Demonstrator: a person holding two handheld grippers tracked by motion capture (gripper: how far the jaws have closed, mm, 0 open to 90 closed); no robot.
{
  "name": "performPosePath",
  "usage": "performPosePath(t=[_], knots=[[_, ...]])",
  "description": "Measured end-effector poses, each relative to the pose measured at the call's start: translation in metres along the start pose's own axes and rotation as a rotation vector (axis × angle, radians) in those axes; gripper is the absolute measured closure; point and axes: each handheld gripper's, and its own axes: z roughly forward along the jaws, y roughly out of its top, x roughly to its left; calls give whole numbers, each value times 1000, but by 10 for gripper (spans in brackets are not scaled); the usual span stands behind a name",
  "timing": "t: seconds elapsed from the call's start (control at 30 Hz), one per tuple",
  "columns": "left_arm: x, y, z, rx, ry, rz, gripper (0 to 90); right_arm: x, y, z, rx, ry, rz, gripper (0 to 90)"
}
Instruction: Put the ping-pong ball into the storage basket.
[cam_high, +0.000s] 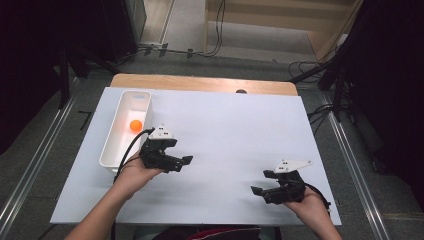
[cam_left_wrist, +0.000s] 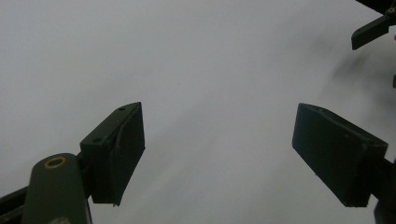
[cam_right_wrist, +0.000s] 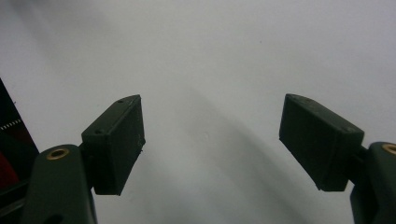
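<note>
An orange ball (cam_high: 135, 125) lies inside a long white bin (cam_high: 113, 148) at the left of the white table (cam_high: 230, 130). My left gripper (cam_high: 185, 162) is held just right of the bin, pointing right, its jaws wide open and empty (cam_left_wrist: 217, 149) over bare white surface. My right gripper (cam_high: 260, 184) hovers at the front right of the table, pointing left, jaws open with nothing between them (cam_right_wrist: 212, 140). One black jaw tip of the right gripper (cam_left_wrist: 371, 30) shows at the top right of the left gripper view.
A wooden strip (cam_high: 202, 83) runs along the table's far edge. Cables (cam_high: 310, 67) and dark stands lie on the floor beyond. Bare white tabletop lies between the two grippers.
</note>
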Motion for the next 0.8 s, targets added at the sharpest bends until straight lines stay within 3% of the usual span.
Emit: performPosePath(t=[0.43,0.8], knots=[[-4,-15,-3,19,6,36,166,0,0,0,-2,-3,2,207],[-14,-26,-3,56,-18,51,166,0,0,0,-1,-2,-1,207]])
